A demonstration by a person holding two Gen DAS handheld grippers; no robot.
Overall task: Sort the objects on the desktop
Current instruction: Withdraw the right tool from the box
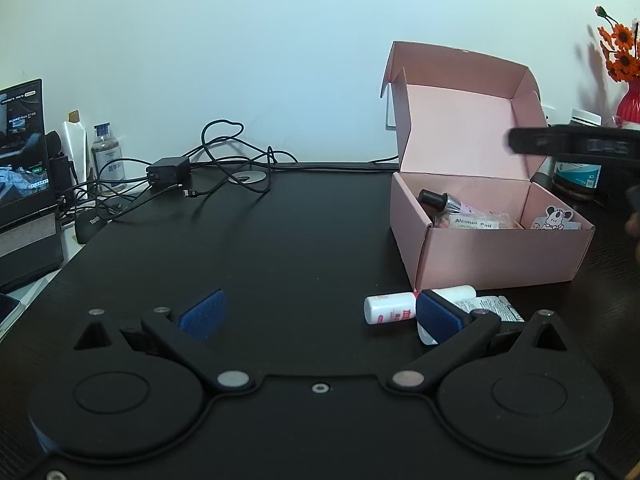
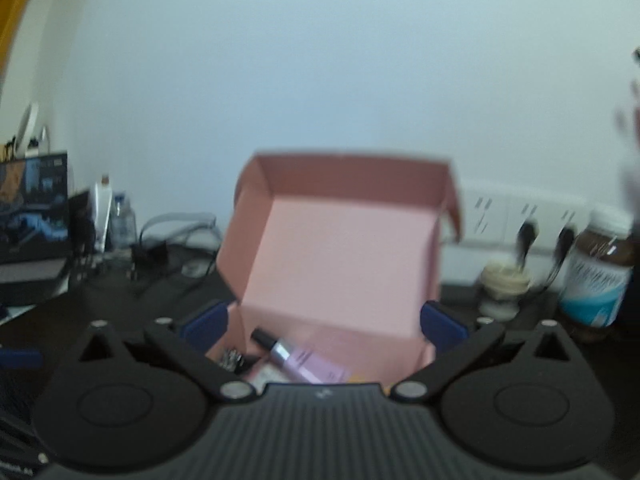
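My right wrist view smeared all over: pink box (image 2: pixel 340 248) soft-edged, its contents barely readable; jars (image 2: pixel 596 276) at right streaked. In my left view, blue pad of my finger (image 1: pixel 438 316) covers part of white bottle (image 1: pixel 390 309) and foil sachet (image 1: pixel 494 307) on worktop (image 1: pixel 280 240). My right gripper (image 1: pixel 572 142) only dark blur, cut by right edge. Laptop screen (image 1: pixel 24 144) cut by left edge. Box front wall hides lower contents.
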